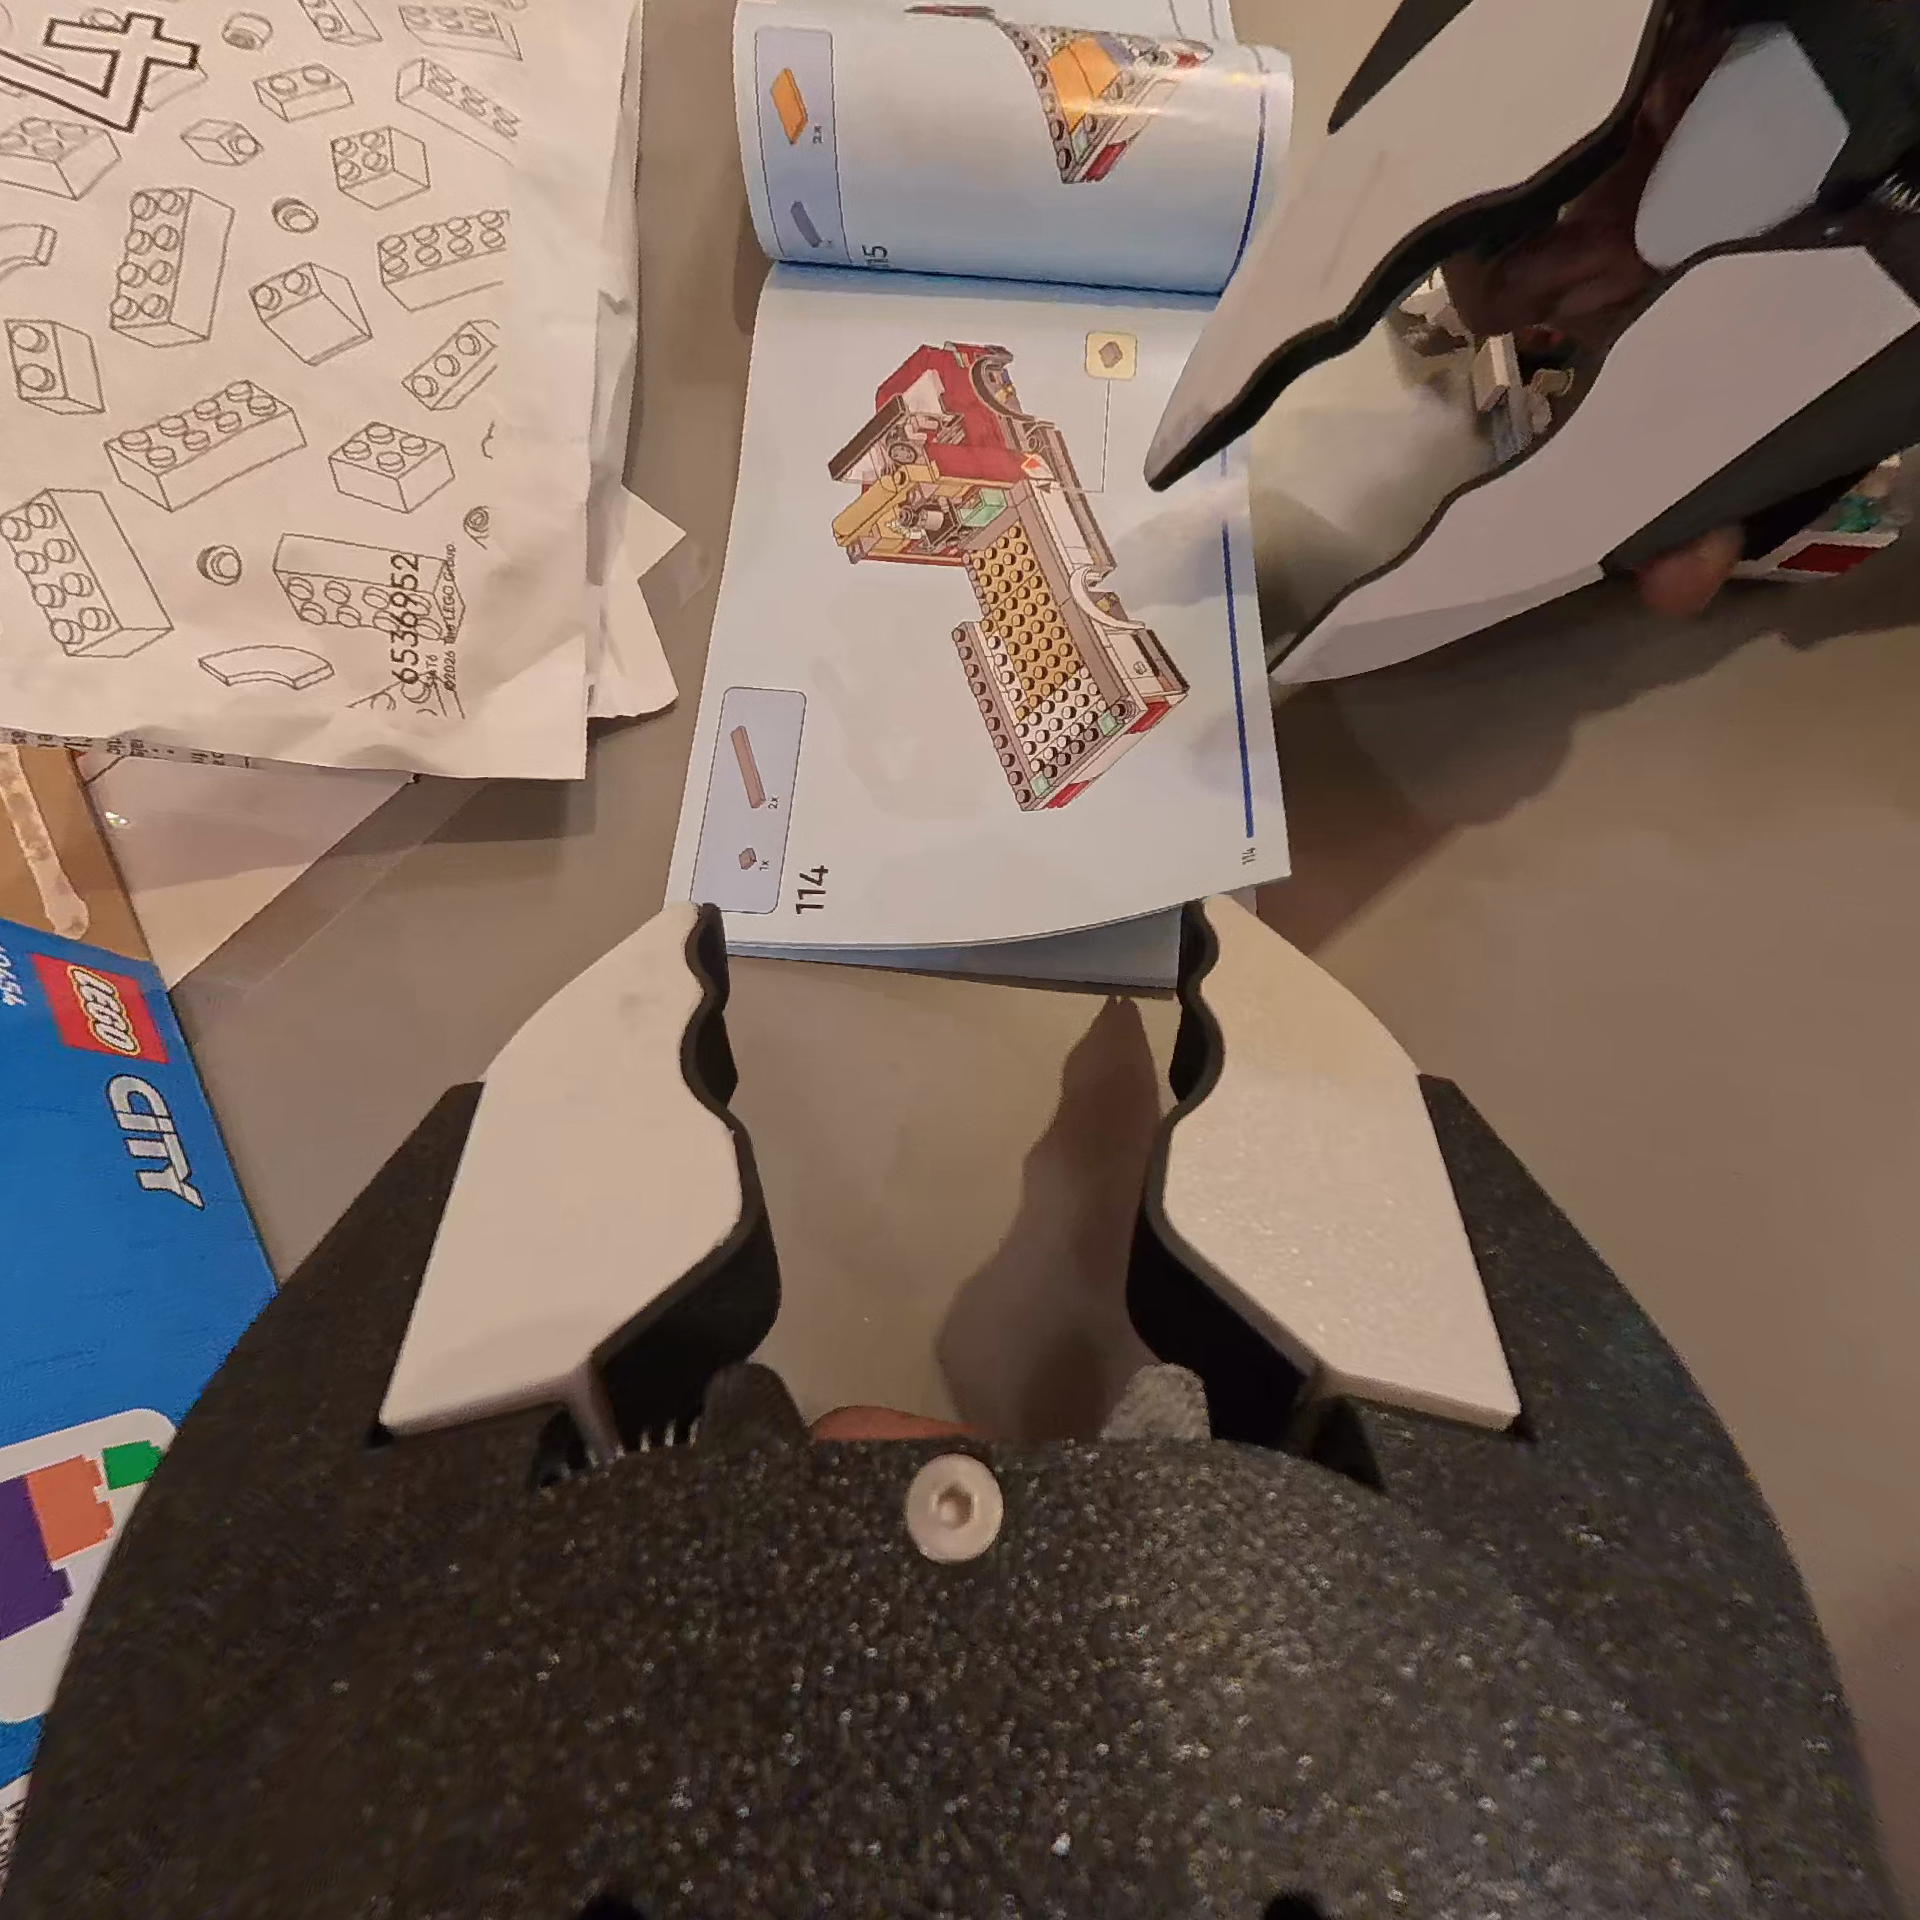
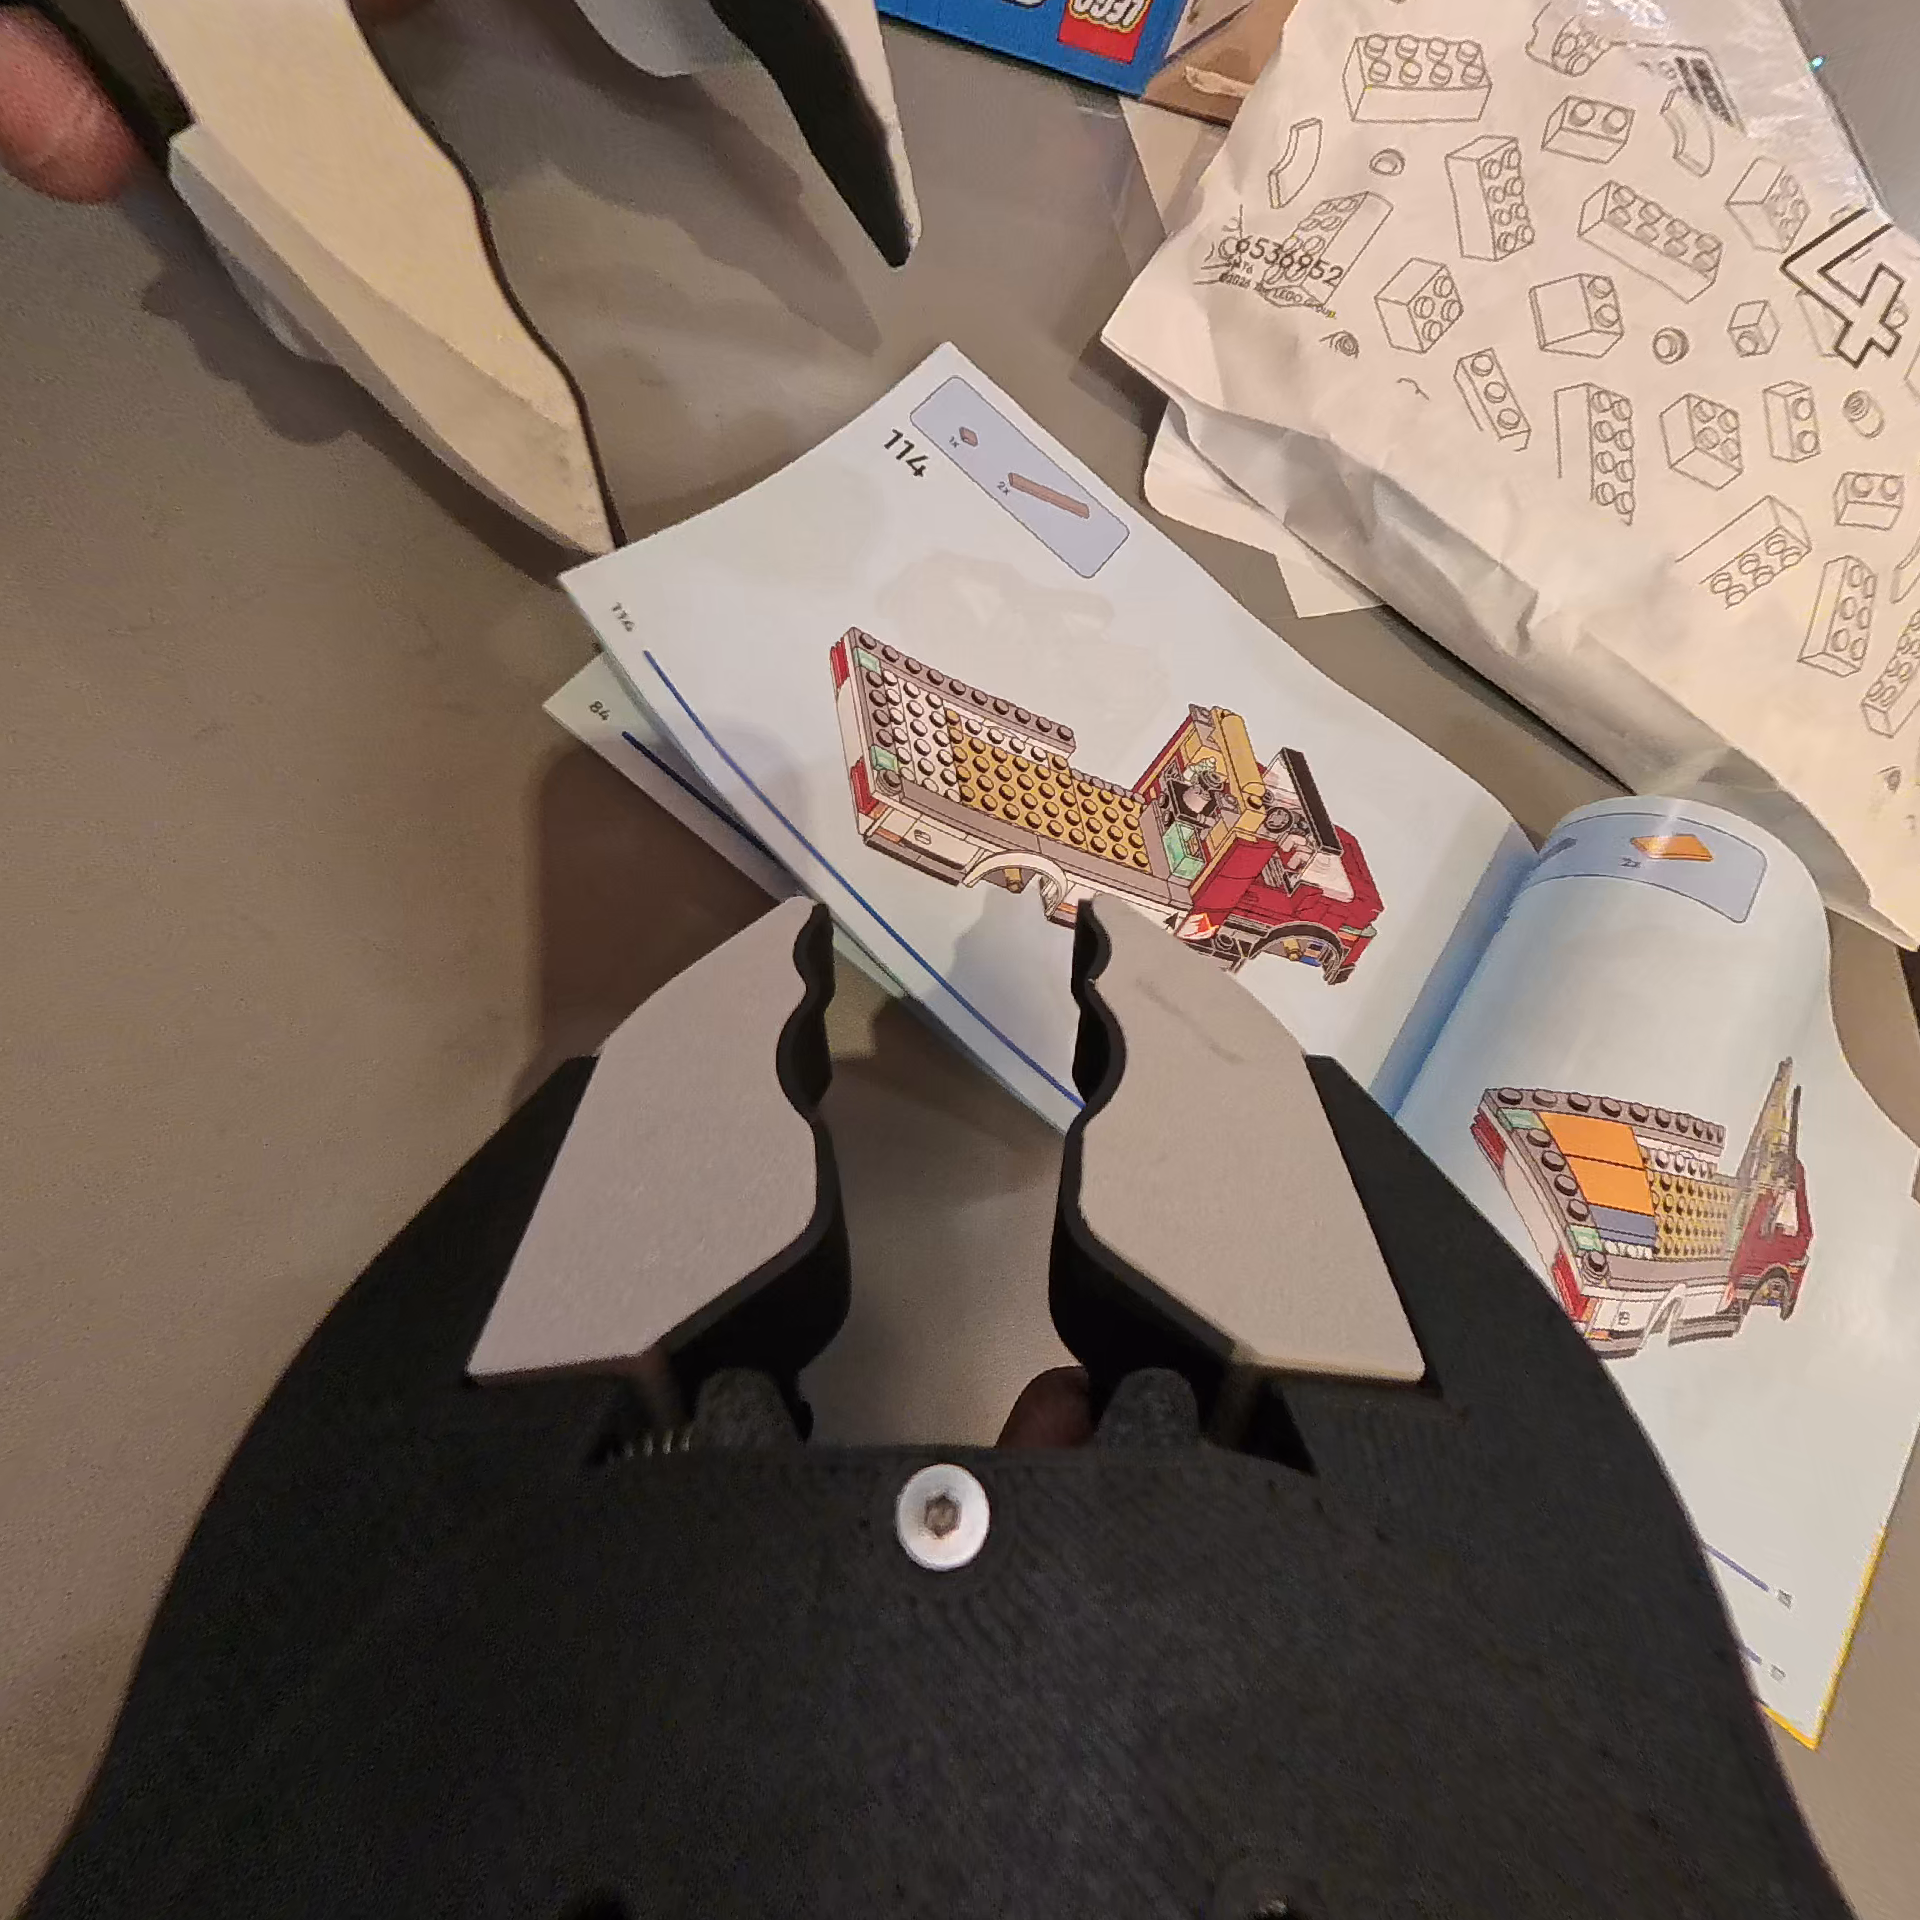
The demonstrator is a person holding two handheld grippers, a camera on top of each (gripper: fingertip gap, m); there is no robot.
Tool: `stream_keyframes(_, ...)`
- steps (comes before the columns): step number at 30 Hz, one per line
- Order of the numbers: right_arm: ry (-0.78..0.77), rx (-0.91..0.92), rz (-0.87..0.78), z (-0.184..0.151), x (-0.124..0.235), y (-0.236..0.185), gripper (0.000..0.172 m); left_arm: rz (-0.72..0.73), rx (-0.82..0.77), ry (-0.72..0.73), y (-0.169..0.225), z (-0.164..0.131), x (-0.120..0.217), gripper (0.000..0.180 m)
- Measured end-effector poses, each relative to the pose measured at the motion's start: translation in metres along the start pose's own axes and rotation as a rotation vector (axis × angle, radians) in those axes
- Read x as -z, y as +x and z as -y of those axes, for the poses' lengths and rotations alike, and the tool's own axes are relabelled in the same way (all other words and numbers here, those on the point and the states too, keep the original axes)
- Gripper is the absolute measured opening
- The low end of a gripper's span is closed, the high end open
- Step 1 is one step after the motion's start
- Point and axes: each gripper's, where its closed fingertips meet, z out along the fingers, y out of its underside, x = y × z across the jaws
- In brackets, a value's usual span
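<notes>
Lying open on a grey-brown table (image 1: pixel 1558 987) is a pale blue booklet (image 1: pixel 987 644), its flat page showing a drawing of a red and white brick-built truck with a tan studded bed. The far page is curling up and over at the spine.

Spreading across the table's far left corner in the left wrist view is a white paper bag (image 1: pixel 291 364) printed with outline drawings of bricks, its edge lying just beside the booklet. Sitting at the table's left edge, nearer the camera, is a blue box (image 1: pixel 94 1195) with a red logo patch.

The left gripper (image 1: pixel 951 940) is hovering at the booklet's near edge with its jaws standing wide apart and nothing between them; its fingertips (image 1: pixel 1210 935) are lining up with the page's two near corners, and whether they are touching the paper cannot be told.

The right gripper (image 2: pixel 948 935) is hanging over the booklet's side edge, jaws partly apart, with only the page margin and bare table showing between its fingers (image 2: pixel 1107 966); nothing is being gripped. A person's fingertip (image 1: pixel 1688 566) is showing under it in the left wrist view, next to a few small loose bricks (image 1: pixel 1507 384) glimpsed through its jaws.
</notes>
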Motion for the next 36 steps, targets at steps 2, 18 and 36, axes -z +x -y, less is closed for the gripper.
stream_keyframes(2,-0.005,0.008,0.0,-0.001,-0.001,-0.001,0.044,0.001,0.008,-0.008,0.0,-0.001,-0.002,0.083)
stream_keyframes(18,-0.019,0.08,0.023,0.0,-0.003,-0.012,0.045,-0.042,-0.113,-0.108,0.018,-0.017,-0.011,0.087)
stream_keyframes(36,-0.02,0.086,0.028,0.0,-0.003,-0.014,0.045,-0.015,-0.117,-0.141,0.014,-0.021,-0.015,0.088)
